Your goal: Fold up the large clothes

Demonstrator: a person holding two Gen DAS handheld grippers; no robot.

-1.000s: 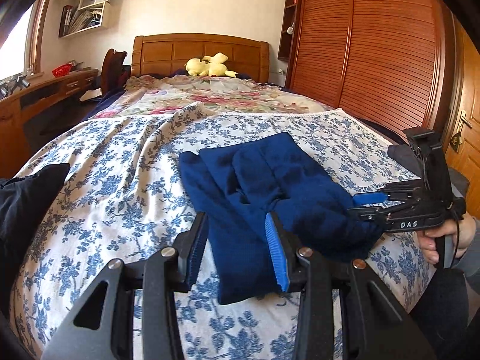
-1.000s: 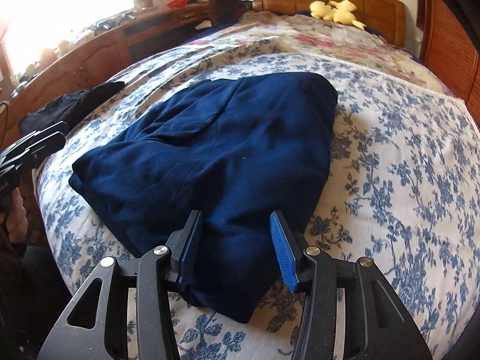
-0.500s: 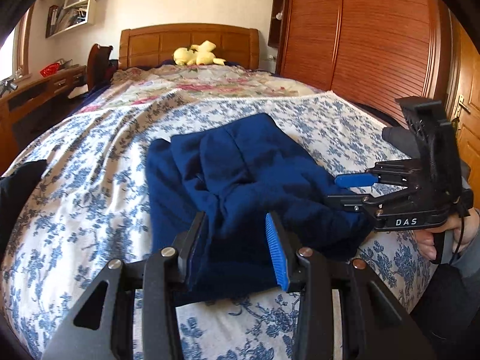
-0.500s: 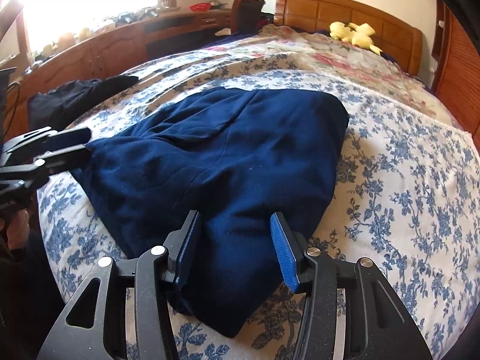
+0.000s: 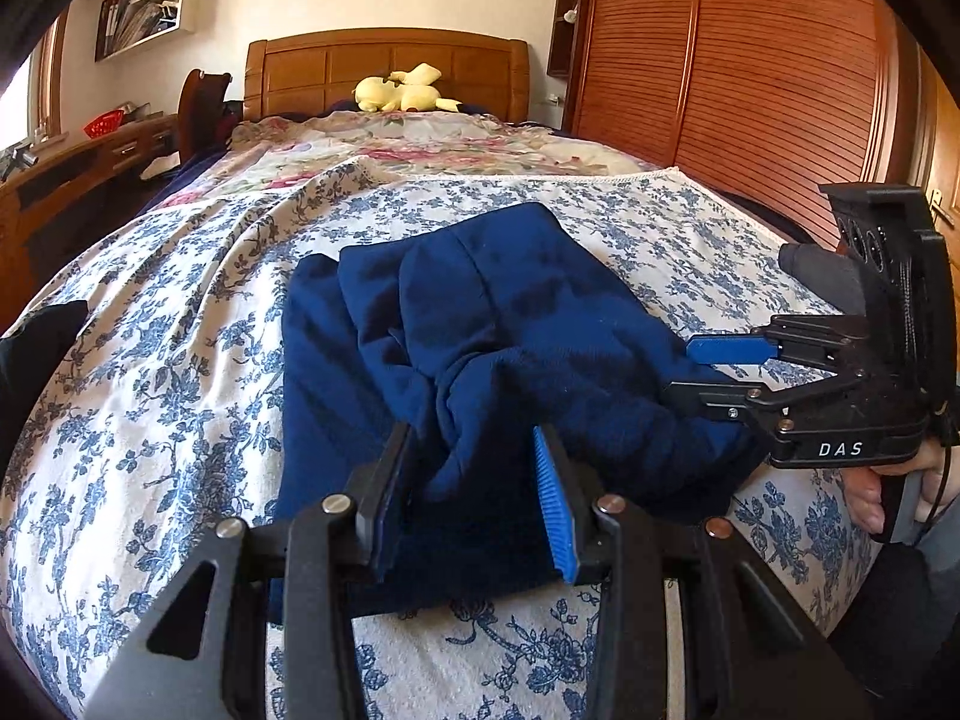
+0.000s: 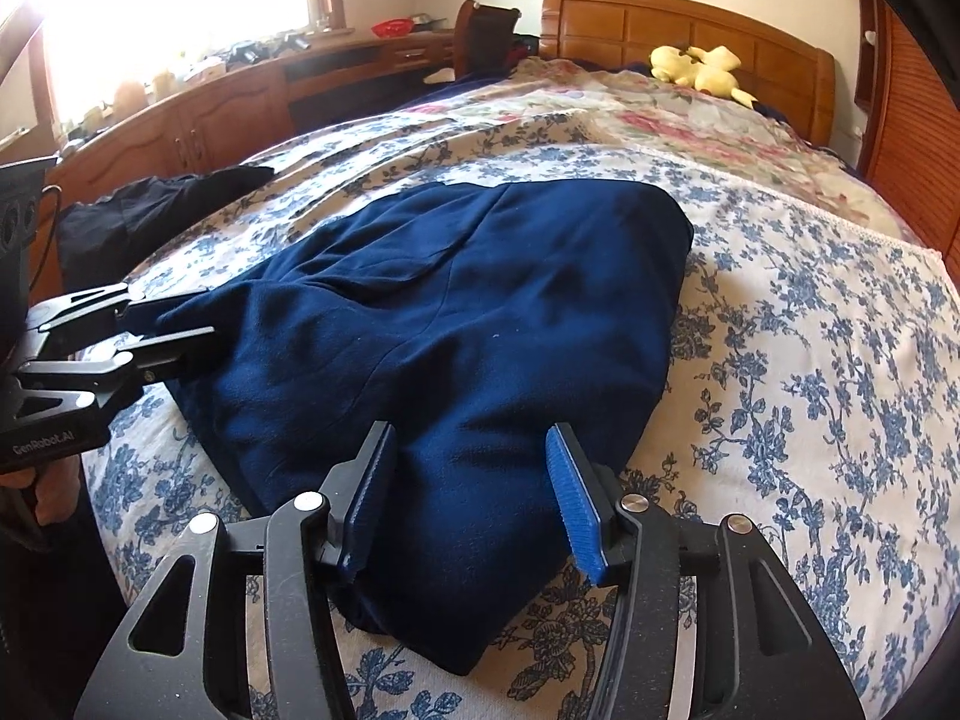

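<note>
Two grippers at near edge of navy garment [image 6: 480, 312]: left gripper [image 5: 474, 480] pinches bunched fold (nearer bulk), right gripper [image 6: 474, 504] jaws opening astride cloth; garment's long axis runs toward headboard [image 6: 678, 30].

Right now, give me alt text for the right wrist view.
A folded navy garment lies on a blue-floral bedspread, its near end between the opening fingers of the right gripper. The left gripper holds the garment's left edge. Behind are a yellow plush toy and a wooden headboard.
</note>
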